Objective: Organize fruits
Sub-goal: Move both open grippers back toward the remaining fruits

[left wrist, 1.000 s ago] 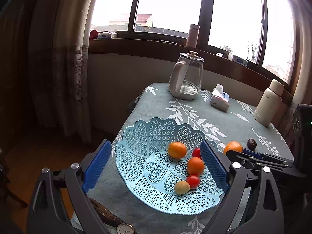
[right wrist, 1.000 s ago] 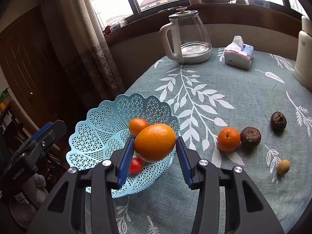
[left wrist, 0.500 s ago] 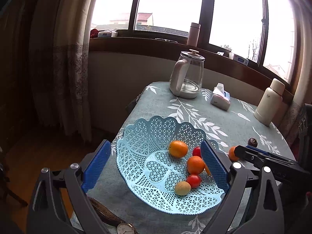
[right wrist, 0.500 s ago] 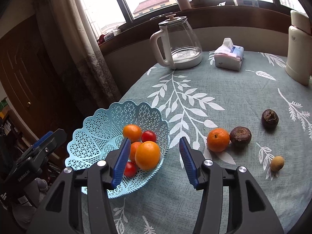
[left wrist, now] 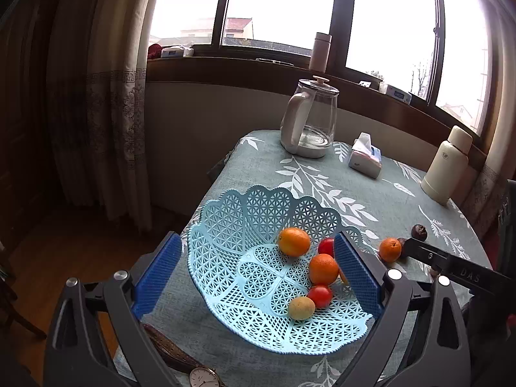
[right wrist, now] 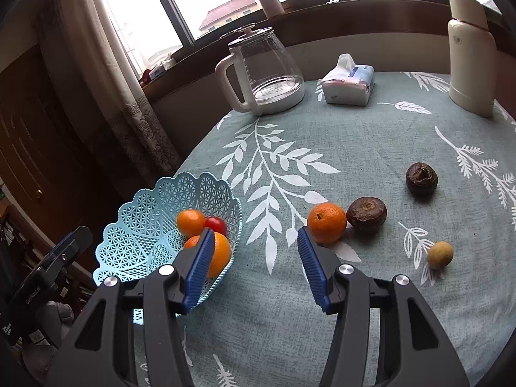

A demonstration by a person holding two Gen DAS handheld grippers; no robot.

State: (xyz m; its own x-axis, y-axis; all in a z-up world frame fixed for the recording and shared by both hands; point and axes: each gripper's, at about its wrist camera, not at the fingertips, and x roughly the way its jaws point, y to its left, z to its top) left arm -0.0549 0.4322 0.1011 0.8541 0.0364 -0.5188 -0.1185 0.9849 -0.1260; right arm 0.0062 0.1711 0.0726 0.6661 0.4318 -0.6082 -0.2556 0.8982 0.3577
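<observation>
Dropped orange (right wrist: 219, 253) lies basketed beside right tongs (right wrist: 256, 266).

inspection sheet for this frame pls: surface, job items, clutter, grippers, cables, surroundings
Surface: round table under a teal cloth with white leaf print.
Job's things: pale blue lattice plastic basket holds oranges, two red tomatoes and a small yellow fruit. Loose on the cloth: one orange, two dark brown wrinkled fruits, one small yellowish fruit.
Clutter: glass kettle with white handle, tissue pack, cream thermos bottle, wristwatch at the table edge.
Grippers: left hand-held gripper open, empty, by the basket; right hand-held gripper open, empty, beside the loose orange.
Cables: nothing seen.
Surroundings: windows, wooden sill, patterned curtain.
</observation>
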